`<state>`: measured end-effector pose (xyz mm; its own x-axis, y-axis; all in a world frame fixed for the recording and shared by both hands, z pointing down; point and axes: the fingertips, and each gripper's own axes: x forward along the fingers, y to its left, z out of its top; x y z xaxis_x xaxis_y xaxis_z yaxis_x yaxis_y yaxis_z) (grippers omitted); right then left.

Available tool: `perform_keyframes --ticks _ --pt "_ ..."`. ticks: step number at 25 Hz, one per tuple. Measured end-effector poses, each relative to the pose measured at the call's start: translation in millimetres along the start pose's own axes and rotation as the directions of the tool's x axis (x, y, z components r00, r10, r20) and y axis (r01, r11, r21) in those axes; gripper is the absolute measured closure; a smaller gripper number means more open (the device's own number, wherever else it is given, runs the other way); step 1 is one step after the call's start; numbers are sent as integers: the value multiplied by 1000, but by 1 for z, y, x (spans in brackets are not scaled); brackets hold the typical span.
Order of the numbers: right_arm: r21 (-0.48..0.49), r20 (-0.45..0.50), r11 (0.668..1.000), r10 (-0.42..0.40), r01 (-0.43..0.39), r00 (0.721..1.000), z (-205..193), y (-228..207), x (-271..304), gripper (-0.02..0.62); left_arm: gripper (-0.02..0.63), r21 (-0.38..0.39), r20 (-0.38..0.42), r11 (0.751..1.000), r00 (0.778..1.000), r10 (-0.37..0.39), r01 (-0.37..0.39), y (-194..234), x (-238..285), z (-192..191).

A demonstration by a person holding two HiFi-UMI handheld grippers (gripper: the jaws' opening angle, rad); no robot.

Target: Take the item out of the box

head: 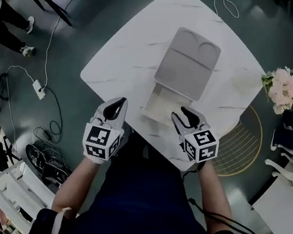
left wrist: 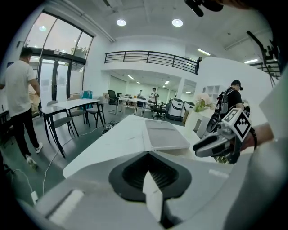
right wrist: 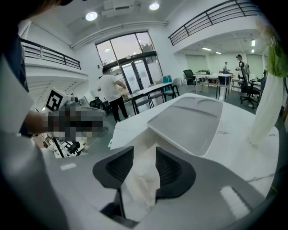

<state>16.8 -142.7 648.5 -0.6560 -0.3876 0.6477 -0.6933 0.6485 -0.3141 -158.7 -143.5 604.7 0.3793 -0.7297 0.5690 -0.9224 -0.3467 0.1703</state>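
Right gripper (right wrist: 145, 157) jaws part-open, white tissue (right wrist: 143, 182) loose between them, unsqueezed (left gripper (head: 117, 107) closed, idle). Tissue sits at near edge of open clamshell box (head: 187, 62), frame centre. Risk: slips into box or off bench (head: 124, 55).

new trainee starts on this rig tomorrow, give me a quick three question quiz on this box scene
1. True or false: the box on the table has its lid shut.
2. What sits between the jaws of the right claw? A a spoon; B crumpled white paper; C nothing.
3. On which side of the box do the flowers stand, the person's left or right?
Key: 1 false, the lid is folded back open. 2 B. 3 right.
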Motion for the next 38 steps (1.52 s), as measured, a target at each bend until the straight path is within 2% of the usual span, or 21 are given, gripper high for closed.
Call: perform_keyframes --ticks 4,8,12,16,21,24,29,34,38 --pt "-3 -74 1000 -14 14 997 -21 6 15 393 604 -14 -26 1000 999 -25 25 1 6 -11" --pt "-15 -134 999 -38 37 990 -36 7 26 373 604 -18 -36 999 998 -42 42 2 7 -15" --pt "-31 -185 997 -69 64 980 -45 5 34 376 604 -22 -37 999 998 -41 41 6 3 -18" --pt "-35 -230 994 -107 102 967 -52 -1 37 427 604 -36 -37 999 999 -25 24 13 -4 -21" --pt "-9 -238 995 -95 96 967 -54 -1 36 437 604 -51 -29 999 1000 -9 7 14 -12 -18" --pt "31 -214 996 -72 81 974 -50 0 34 439 604 -44 -19 999 1000 -7 6 12 -15 -14" --pt "58 -145 994 -86 95 986 -34 0 19 439 604 -27 -2 1000 1000 -14 14 3 -20 -5" --pt "80 -36 992 -95 97 995 -7 -6 -3 439 604 -2 23 1000 999 -25 25 -7 -18 9" --pt "104 60 988 -124 118 990 16 -19 -27 439 604 25 32 999 999 -42 42 -19 -17 21"
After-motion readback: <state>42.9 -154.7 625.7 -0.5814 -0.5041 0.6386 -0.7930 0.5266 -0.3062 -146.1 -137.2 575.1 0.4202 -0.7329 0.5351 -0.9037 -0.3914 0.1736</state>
